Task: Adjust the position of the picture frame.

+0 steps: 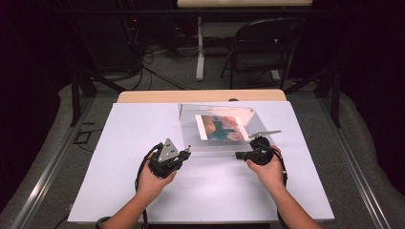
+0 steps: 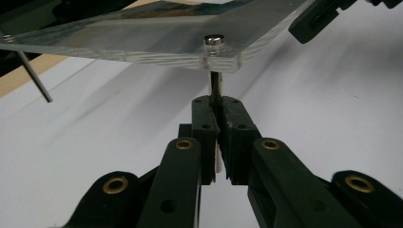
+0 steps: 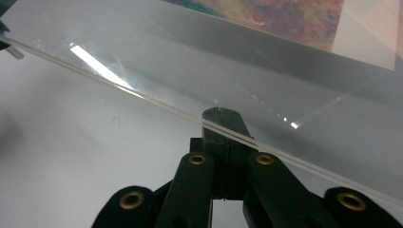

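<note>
Where the clear acrylic frame (image 1: 217,131) lies flat on the white bench (image 1: 143,191), its transparent edges are hard to trace from the high view, and the far end blends into a raised clear panel behind it. Sandwiched inside, a colourful print (image 1: 222,127) sits toward the right, its long axis running across the bench. The left hand-held gripper (image 2: 219,111) has its jaws pressed together, pinching a metal standoff pin (image 2: 215,85) under the near left corner. The right hand-held gripper (image 3: 222,118) is pressed together beneath the frame's near right edge; whether it pinches anything is unclear. Open bench surrounds the frame to the left and front.
</note>
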